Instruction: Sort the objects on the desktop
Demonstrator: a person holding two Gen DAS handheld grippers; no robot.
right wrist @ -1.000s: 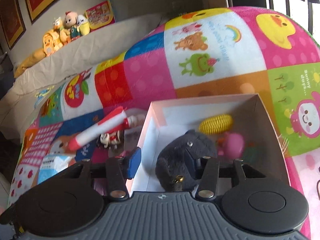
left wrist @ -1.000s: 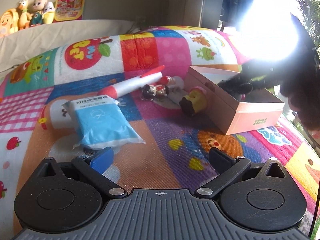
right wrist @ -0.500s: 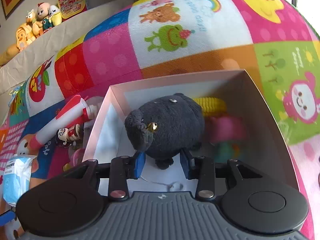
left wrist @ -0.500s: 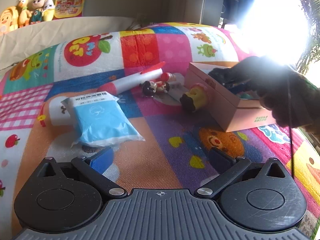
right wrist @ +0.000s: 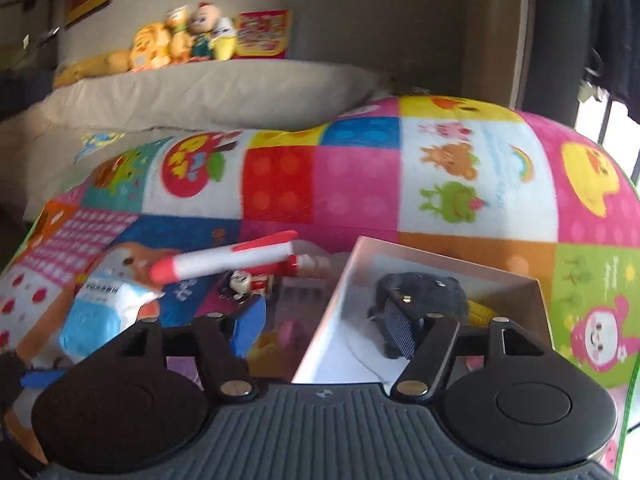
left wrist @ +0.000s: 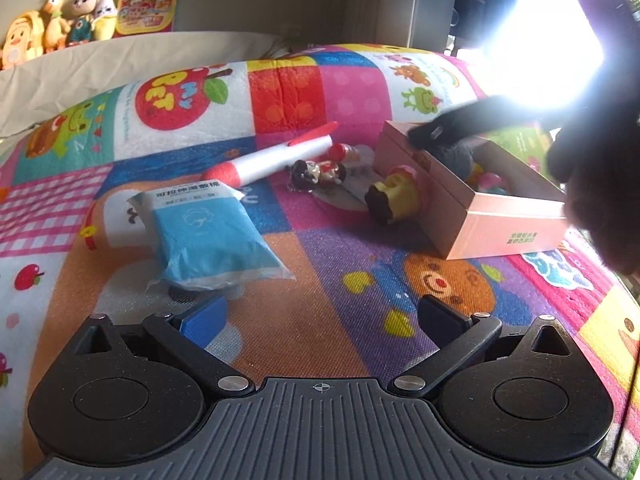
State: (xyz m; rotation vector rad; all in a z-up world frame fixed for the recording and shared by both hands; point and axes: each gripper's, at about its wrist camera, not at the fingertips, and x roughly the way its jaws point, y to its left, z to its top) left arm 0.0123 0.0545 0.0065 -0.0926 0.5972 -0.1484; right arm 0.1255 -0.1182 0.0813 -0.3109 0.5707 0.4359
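Observation:
A pink cardboard box stands on the patchwork play mat. A dark plush toy lies inside it beside a yellow corn toy. My right gripper hangs over the box's near left wall. Its jaws are opening and the pads hold nothing. Left of the box lie a red-and-white rocket, a small figurine and a yellow toy with a pink top. A blue packet lies ahead of my left gripper, which stands open and empty low over the mat.
A backlit dark hand fills the right of the left wrist view, glare behind it. A beige cushion with plush dolls on it runs along the back. The mat rises in a padded fold behind the box.
The right gripper let go of the dark plush, which now lies in the box. It drew back and to the left, with its jaws wider. The left gripper kept still.

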